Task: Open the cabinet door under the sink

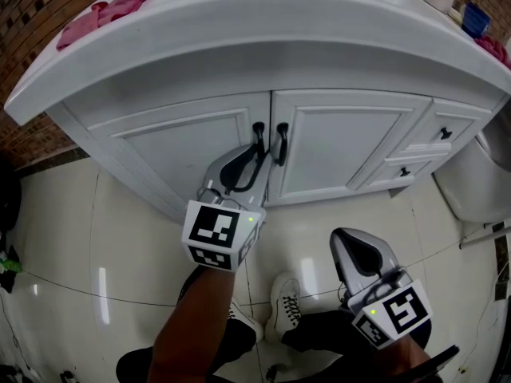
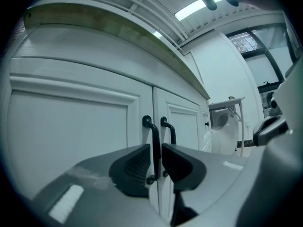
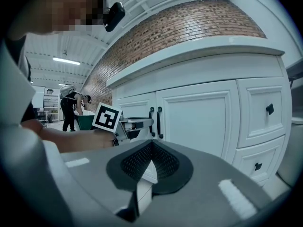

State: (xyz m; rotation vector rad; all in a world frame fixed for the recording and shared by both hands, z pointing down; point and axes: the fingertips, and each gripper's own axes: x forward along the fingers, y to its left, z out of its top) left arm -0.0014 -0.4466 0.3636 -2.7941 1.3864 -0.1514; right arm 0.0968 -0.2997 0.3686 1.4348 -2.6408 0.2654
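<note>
The white cabinet under the sink has two doors, the left door (image 1: pixel 188 146) and the right door (image 1: pixel 343 146), both closed. Two black vertical handles sit side by side at the middle seam. My left gripper (image 1: pixel 254 159) points level at the left door's handle (image 2: pixel 154 136). That handle's bar stands between the jaws, with a thin sliver of light still beside it, so the gripper (image 2: pixel 156 160) is open. The right door's handle (image 2: pixel 169 129) is just outside the right jaw. My right gripper (image 1: pixel 345 242) hangs back over the floor, shut and empty (image 3: pixel 150 162).
Two small drawers (image 1: pixel 443 134) with black knobs sit right of the doors. A white fixture (image 1: pixel 479 186) stands at the far right. A pink cloth (image 1: pixel 104 14) lies on the countertop. My shoes (image 1: pixel 283 298) are on the glossy tile floor. Another person (image 3: pixel 71 108) bends over far behind.
</note>
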